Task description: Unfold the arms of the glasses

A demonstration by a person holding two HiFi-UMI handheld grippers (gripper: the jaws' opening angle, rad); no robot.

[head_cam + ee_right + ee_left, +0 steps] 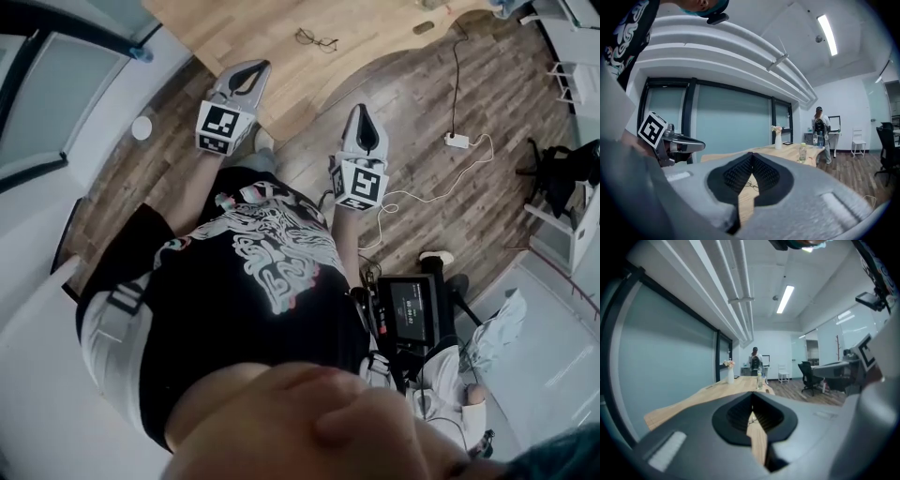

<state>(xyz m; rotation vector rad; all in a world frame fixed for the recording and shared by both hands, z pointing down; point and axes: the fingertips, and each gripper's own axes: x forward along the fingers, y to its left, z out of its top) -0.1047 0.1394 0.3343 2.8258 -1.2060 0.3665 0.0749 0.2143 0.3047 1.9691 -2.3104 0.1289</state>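
A pair of dark thin-framed glasses (pixel 317 39) lies on the light wooden table (pixel 234 28), well ahead of both grippers. My left gripper (pixel 260 65) hovers over the table's near edge, shut and empty. My right gripper (pixel 361 109) is held above the wood floor just off that edge, also shut and empty. In the right gripper view the fingertips (pixel 752 155) meet, and the glasses (pixel 752 185) show small through the gap below them. The left gripper view has the jaws (pixel 752 394) closed, with a faint dark shape on the table strip below that may be the glasses.
A white power strip (pixel 457 140) with cables lies on the floor to the right. On the far table stand a flower vase (pixel 777 138) and a bottle (pixel 802 152). A person (pixel 819 123) stands at the far end. An office chair (pixel 806 376) is on the right.
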